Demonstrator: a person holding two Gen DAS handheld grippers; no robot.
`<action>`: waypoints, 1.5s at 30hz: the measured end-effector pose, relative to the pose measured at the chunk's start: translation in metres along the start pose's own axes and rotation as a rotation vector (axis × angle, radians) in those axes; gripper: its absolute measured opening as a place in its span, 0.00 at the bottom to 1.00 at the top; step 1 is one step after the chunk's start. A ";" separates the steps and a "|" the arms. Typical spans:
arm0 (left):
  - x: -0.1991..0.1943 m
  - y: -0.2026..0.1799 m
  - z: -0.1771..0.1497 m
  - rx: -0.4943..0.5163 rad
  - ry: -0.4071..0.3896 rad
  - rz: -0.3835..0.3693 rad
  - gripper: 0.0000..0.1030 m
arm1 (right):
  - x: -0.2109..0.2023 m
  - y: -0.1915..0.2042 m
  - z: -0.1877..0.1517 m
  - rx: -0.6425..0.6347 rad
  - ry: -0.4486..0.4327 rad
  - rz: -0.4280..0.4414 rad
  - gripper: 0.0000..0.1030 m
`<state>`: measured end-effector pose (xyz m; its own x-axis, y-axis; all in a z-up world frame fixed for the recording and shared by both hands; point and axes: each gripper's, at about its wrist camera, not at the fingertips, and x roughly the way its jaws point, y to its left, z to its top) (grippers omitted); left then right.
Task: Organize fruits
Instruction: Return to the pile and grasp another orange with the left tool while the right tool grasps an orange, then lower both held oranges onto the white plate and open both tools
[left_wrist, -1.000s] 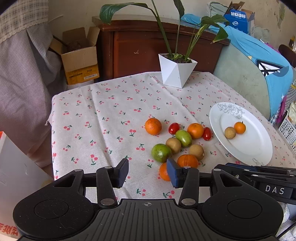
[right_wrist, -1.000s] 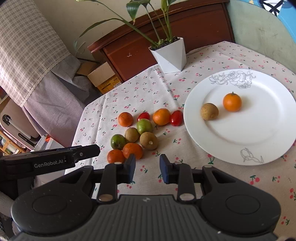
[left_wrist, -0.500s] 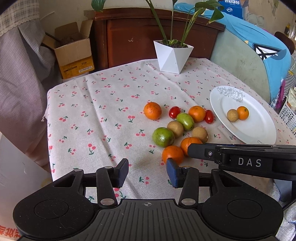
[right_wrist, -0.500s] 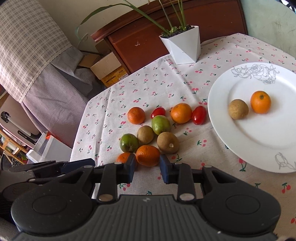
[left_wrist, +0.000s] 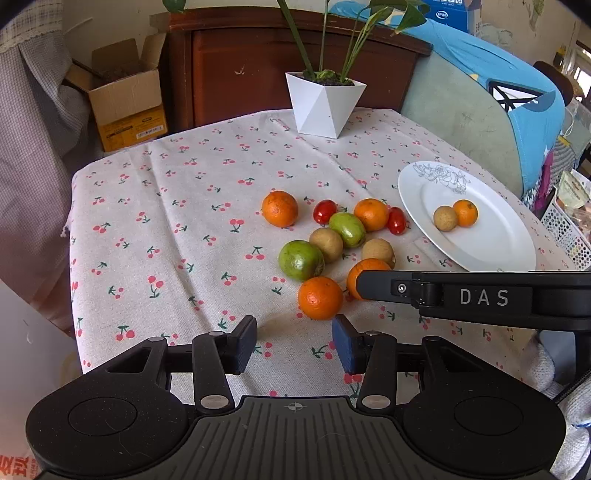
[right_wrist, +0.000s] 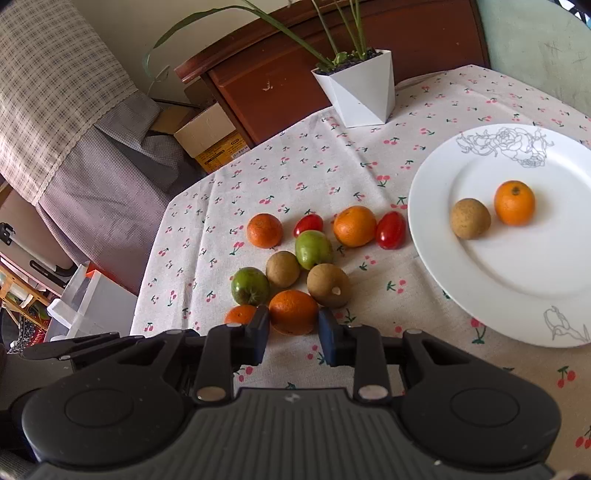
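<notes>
The right claw (right_wrist: 293, 334) is open a little, with an orange (right_wrist: 293, 311) just between its tips. The left claw (left_wrist: 294, 343) is open and holds nothing. Both hang over the desk (left_wrist: 177, 236).

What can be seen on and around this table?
oranges: five, orange; four on the cloth, one on the plate
tomatoes: two, red; on the cloth
green fruits: two, green; in the cluster
brown fruits: three, brown; two on the cloth, one on the plate
plate: one, white; beside the cluster
tablecloth: one, cherry print; over the table
plant pot: one, white; far edge
cabinet: one, dark wood; behind the table
cardboard box: one, brown; beside the cabinet
left gripper: black; open, empty
right gripper: black; fingertips either side of an orange
</notes>
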<state>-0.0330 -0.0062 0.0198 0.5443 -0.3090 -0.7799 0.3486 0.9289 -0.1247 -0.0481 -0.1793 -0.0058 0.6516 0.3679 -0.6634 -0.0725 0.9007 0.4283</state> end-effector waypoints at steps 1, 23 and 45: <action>0.001 -0.001 0.000 -0.002 -0.005 -0.006 0.42 | -0.004 -0.003 0.000 0.008 -0.002 0.001 0.28; 0.016 -0.009 0.001 0.006 -0.076 -0.006 0.34 | -0.010 -0.011 -0.007 0.037 0.025 0.007 0.28; 0.005 -0.005 0.002 -0.031 -0.087 -0.017 0.25 | -0.005 -0.007 -0.005 0.031 0.012 0.011 0.27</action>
<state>-0.0305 -0.0125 0.0175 0.6036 -0.3400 -0.7212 0.3353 0.9289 -0.1574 -0.0544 -0.1862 -0.0081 0.6415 0.3805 -0.6661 -0.0559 0.8892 0.4541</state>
